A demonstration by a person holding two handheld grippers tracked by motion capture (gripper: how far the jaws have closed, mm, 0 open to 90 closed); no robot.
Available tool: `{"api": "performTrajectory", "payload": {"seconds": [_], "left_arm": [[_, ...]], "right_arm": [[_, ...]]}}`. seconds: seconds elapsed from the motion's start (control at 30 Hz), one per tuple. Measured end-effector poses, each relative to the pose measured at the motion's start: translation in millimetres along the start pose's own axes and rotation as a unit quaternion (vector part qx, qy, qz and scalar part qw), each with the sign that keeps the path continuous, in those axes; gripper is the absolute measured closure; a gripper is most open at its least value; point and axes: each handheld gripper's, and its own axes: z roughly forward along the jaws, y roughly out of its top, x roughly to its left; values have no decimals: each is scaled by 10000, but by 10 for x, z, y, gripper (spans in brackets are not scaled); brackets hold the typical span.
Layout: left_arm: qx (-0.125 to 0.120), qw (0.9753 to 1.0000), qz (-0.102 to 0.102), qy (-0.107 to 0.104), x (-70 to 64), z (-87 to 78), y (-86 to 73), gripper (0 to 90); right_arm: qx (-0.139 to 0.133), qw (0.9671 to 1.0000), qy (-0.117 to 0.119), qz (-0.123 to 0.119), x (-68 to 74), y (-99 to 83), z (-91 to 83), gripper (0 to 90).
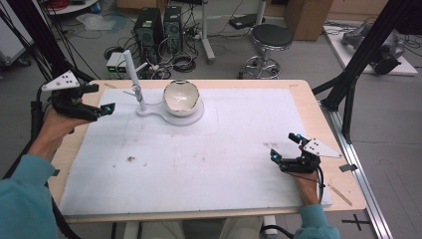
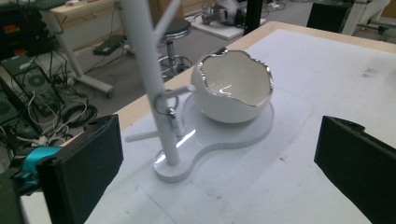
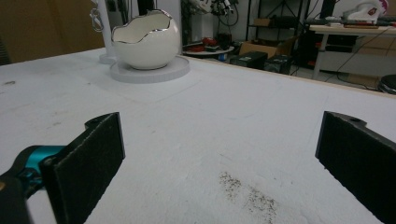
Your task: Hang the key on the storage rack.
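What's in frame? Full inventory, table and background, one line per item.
stand: 1, white, post with pegs on a flat base, far left of mat
bowl: 1, white, jagged silver rim, on the stand's base
clasp: 1, silver, hanging on a peg of the post
mat: 1, white, scuffed, covering the table
table: 1, light wood
stool: 1, black seat, on floor behind table
computer towers: 2, black, on floor behind table
left tongs: 1, black, open, beside the stand
right tongs: 1, black, open, near right of mat
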Motion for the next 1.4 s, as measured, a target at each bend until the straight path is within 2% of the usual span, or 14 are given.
{"api": "performTrajectory", "payload": {"seconds": [0.13,0.2,0.27,0.37,0.43,0.57,0.87,0.97,1.0,1.1,1.2,1.27,1.3,1.4], "left_arm": [[-300,9995,-3,-46,-258,-6,-208,17],[-416,9991,-6,-20,-401,-13,-331,17],[-526,9986,4,-42,-532,-21,-455,17],[-769,9970,-77,-44,-701,-44,-644,17],[-1001,9949,-141,-43,-806,-62,-776,17],[-1197,9926,-187,30,-949,-77,-967,17],[-1470,9888,-220,127,-1102,-79,-1319,17],[-1617,9865,-239,119,-1128,-80,-1398,17],[-1648,9860,-229,95,-1132,-75,-1415,17],[-1557,9874,-266,129,-1145,-48,-1458,17],[-1717,9845,-286,213,-1155,-73,-1481,17],[-1870,9815,-318,277,-1157,-96,-1501,17],[-1898,9809,-323,284,-1155,-101,-1504,17],[-1842,9820,-298,279,-1159,-94,-1499,17]], "right_arm": [[16,10000,-14,11,12,1,2,6],[20,10000,-30,-62,10,1,5,6],[20,10000,-22,10,13,1,2,6],[13,10000,-39,-12,13,0,2,6],[3,10000,-54,-44,15,0,1,6],[-22,10000,-72,-52,19,-4,-8,6],[-29,9999,-75,-93,25,-4,-6,6],[-26,9999,-77,-70,27,-4,-9,6],[-32,9999,-77,-96,25,-4,-6,6],[-29,9999,-82,-118,25,-4,-5,6],[-26,9999,-79,-125,27,-4,-6,6],[-24,9999,-83,-121,32,-4,-5,6],[-23,9999,-74,-118,35,-4,-3,6],[-1,9999,-81,-151,39,-4,-3,6]]}}
